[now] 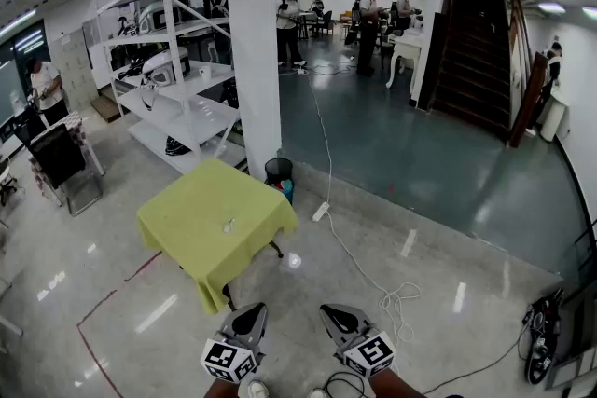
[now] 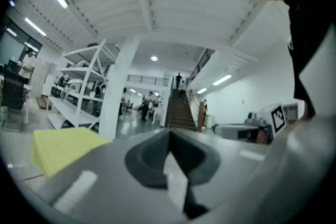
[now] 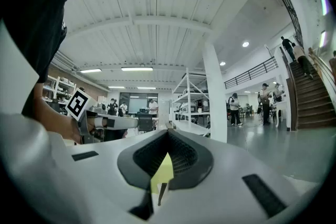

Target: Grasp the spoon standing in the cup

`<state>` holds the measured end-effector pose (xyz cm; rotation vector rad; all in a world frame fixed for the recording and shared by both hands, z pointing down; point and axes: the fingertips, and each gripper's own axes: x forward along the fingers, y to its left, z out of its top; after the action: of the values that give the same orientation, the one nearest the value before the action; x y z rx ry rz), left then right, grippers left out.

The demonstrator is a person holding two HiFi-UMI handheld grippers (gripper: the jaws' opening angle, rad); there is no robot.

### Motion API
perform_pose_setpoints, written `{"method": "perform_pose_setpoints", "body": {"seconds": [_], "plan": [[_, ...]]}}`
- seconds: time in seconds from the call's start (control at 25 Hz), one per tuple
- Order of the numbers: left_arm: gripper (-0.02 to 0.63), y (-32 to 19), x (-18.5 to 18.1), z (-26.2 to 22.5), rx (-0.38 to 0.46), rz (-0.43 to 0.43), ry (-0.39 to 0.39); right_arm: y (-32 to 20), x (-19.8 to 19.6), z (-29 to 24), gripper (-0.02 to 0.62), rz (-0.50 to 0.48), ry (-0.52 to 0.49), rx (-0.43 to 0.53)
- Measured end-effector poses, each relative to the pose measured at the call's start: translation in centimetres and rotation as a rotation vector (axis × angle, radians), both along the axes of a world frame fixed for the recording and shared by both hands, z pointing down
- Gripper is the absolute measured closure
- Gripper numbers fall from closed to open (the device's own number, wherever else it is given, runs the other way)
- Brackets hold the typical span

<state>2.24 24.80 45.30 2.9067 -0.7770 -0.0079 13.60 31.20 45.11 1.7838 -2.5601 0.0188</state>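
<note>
A table with a yellow-green cloth (image 1: pixel 201 228) stands a few steps ahead in the head view. A small pale object (image 1: pixel 229 226) sits near its middle; it is too small to tell cup from spoon. My left gripper (image 1: pixel 252 312) and right gripper (image 1: pixel 331 312) are low at the bottom edge, side by side, far short of the table. Both have their jaws together with nothing between them. The left gripper (image 2: pixel 169 136) points level into the hall, with the yellow cloth (image 2: pixel 63 147) at its left. The right gripper (image 3: pixel 168 136) also points level, its jaws closed.
A white pillar (image 1: pixel 254 42) and white shelving (image 1: pixel 177 79) stand behind the table. A black bin (image 1: pixel 278 170) is at the table's far corner. A white cable (image 1: pixel 326 210) runs across the floor to the right. A chair (image 1: pixel 61 158) is at left. People stand far back by the staircase (image 1: pixel 476 51).
</note>
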Motion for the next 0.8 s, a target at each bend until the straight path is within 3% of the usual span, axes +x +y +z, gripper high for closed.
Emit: {"method": "perform_pose_setpoints", "body": {"seconds": [0.24,0.36,0.44,0.8], "plan": [[0.599,0.1,0.2,-1.1,0.071,0.010,-0.035,-1.3,-1.0,-1.7,0.589,-0.034,0.070,0.044],[0.600,-0.6,-0.9,-1.3,0.145,-0.022,-0.114,-2.4,-2.4,-2.6,0.589,-0.048,0.073,0.059],[0.598,-0.9,-1.3,-1.4,0.172,-0.022,-0.142,-3.0,-3.2,-3.1,0.589,-0.045,0.061,0.066],[0.599,-3.8,-3.3,-1.3,0.169,0.001,-0.107,-7.5,-5.0,-2.2,0.589,0.061,-0.090,0.042]]}}
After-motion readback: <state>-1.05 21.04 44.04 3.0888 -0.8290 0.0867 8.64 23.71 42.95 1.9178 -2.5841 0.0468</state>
